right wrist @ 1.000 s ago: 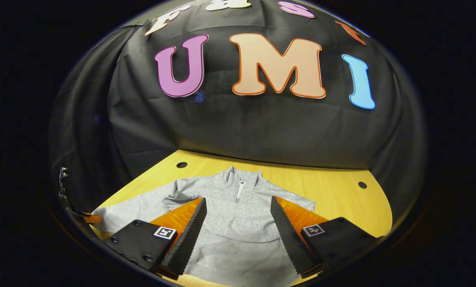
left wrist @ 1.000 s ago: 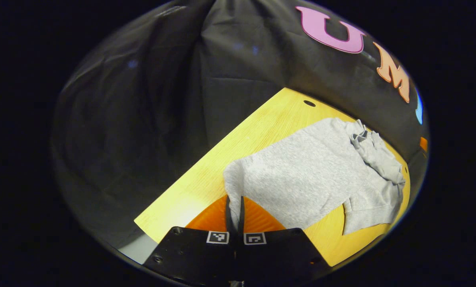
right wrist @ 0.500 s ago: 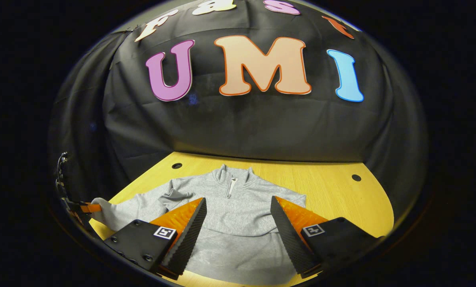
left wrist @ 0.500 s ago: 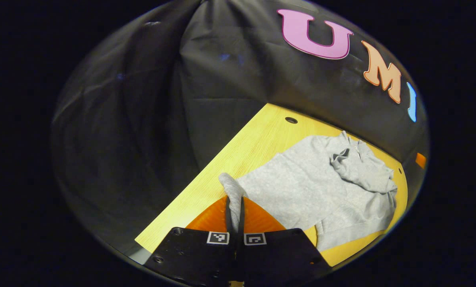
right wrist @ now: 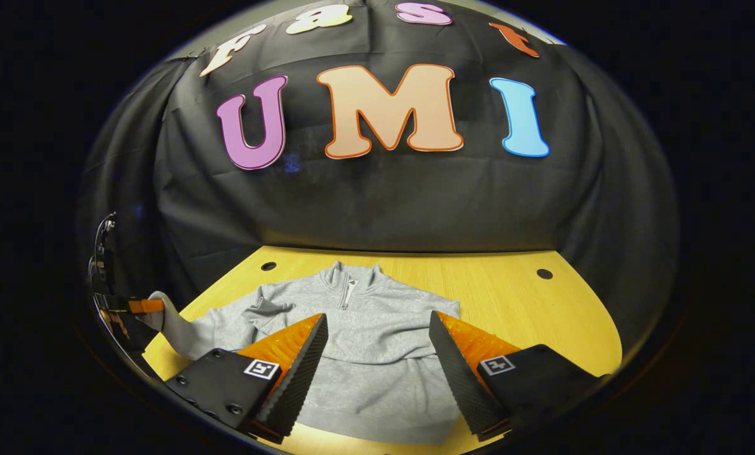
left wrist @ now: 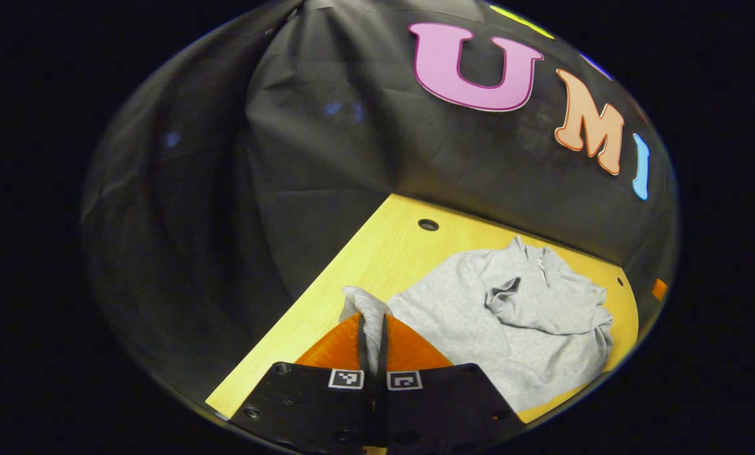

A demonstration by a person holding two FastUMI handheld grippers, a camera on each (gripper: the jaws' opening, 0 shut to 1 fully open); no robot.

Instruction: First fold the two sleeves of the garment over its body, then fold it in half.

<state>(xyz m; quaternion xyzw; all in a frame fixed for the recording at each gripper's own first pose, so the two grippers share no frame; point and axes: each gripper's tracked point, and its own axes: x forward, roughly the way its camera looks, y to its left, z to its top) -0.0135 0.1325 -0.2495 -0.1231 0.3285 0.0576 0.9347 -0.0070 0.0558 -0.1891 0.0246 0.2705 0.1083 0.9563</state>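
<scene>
The grey zip-neck sweatshirt [right wrist: 364,354] lies spread on the yellow wooden worktop [right wrist: 529,309]. The left tool [left wrist: 372,328] pinches its left sleeve [left wrist: 368,309], lifted; the right tool [right wrist: 377,360] hovers with fingers spread above the body.

The wooden table [right wrist: 510,303] lies ahead of the fingers and under them. Its top has small round holes [right wrist: 544,274], one far ahead to the right of the fingers, one [right wrist: 268,266] far ahead to the left. Behind the table hangs the black cloth wall [right wrist: 383,196].
</scene>
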